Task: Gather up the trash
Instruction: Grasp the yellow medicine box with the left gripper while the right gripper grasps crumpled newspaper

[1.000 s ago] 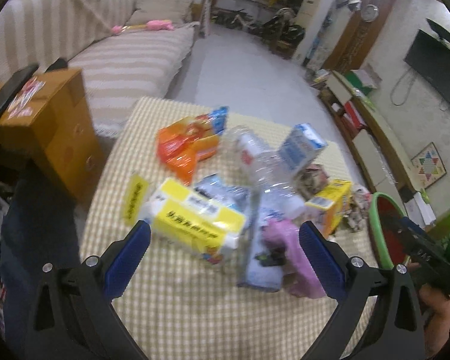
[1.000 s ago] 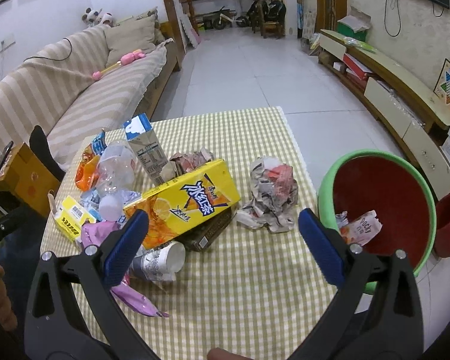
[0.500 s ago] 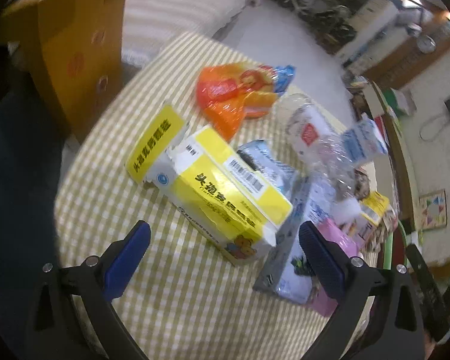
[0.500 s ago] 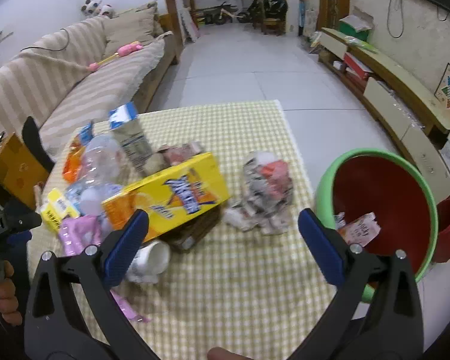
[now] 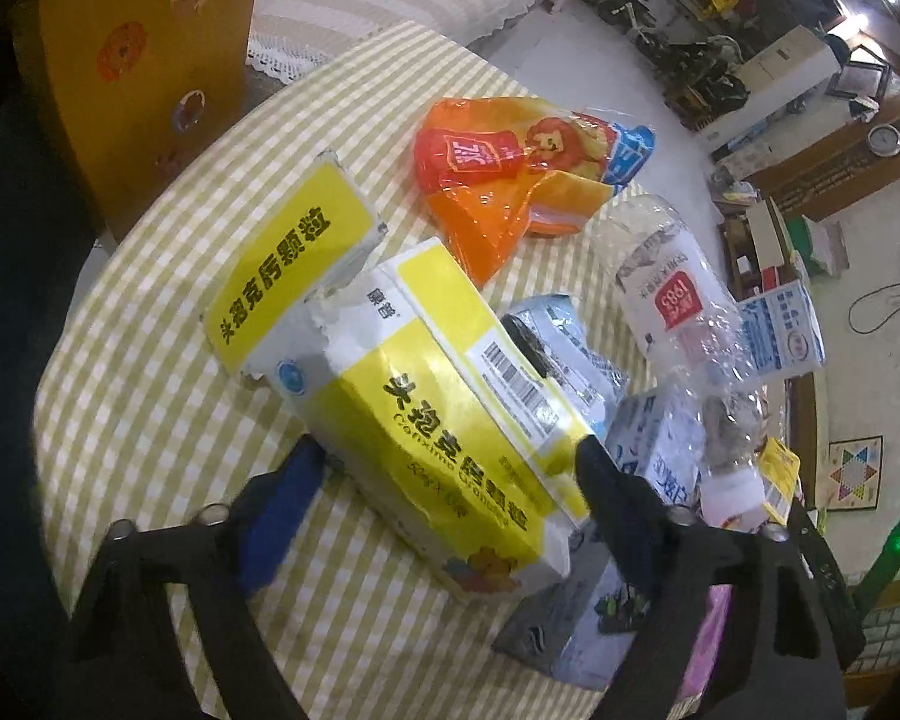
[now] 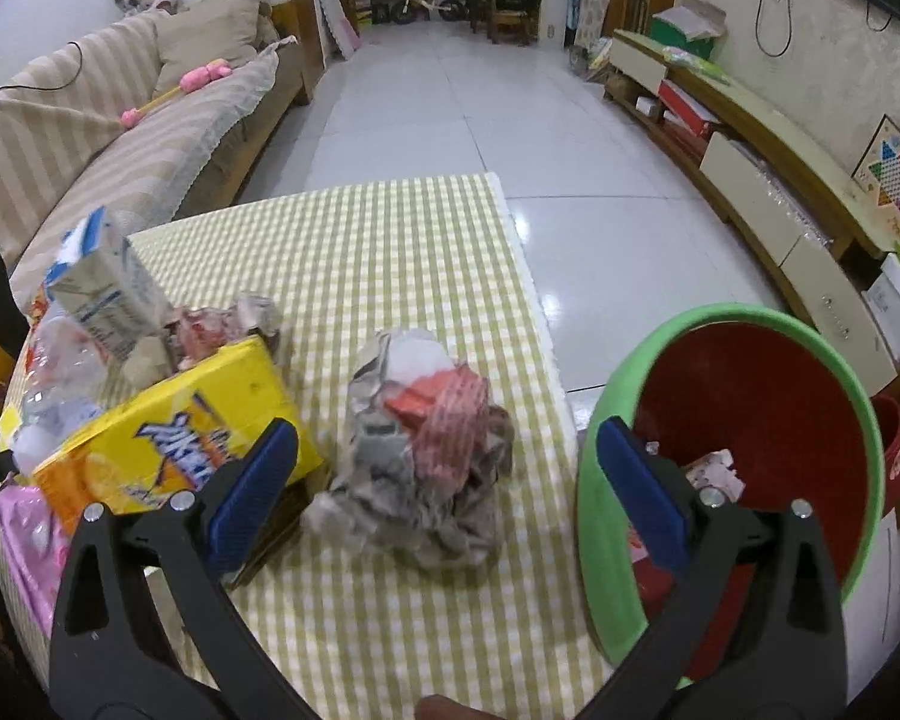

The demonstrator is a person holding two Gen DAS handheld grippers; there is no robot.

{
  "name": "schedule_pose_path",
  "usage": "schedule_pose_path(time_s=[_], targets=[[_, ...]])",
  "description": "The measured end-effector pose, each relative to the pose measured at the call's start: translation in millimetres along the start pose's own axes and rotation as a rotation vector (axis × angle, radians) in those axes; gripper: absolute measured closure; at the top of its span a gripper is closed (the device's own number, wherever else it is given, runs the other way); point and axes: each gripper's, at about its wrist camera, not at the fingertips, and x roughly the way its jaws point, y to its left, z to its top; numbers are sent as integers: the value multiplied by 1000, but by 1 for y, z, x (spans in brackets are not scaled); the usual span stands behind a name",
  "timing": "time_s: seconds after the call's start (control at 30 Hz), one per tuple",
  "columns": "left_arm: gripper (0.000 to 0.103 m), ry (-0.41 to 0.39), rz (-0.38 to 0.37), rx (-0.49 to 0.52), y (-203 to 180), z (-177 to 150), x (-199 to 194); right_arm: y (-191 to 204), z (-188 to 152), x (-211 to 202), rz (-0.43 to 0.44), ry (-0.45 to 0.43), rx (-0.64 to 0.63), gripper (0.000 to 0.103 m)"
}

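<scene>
1. We held the left gripper astride the yellow medicine box, which lay on the checked tablecloth at the near left of the litter pile. Its jaws had just been closing, with the box between them. The far pad looked to be against the box's barcode edge, while the near pad stood just beside the box's lower side; we could not confirm a firm pinch.
2. For a sound grasp, we judged that the pads should meet the two long faces squarely, below the torn flap, so that the cardboard would not buckle or slip.
3. We judged that the lift should go straight up, clear of the blue sachets and the crushed water bottle lying just beside the box.
4. We kept the right gripper wide apart and empty, with the crumpled newspaper wad framed between its fingers but not touched. The green-rimmed bin, the destination, stood beside the table's right edge.
5. Compared with a second earlier, the left gripper had come lower and much closer to the box, and its view had rolled. It had stood fully open before.
6. The right gripper had shifted from over the orange snack carton toward the wad, which now sat nearer its centre.
</scene>
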Motion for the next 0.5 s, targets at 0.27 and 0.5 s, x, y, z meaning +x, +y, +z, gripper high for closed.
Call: schedule_pose_path(time_s=[0.27,0.5], targets=[[36,-20,-20,-32,-1,10,5,1,1,21,19,56,-32,21],[48,-1,-36,-18,-13,20,15,9,-4,23,33,78,-63,47]])
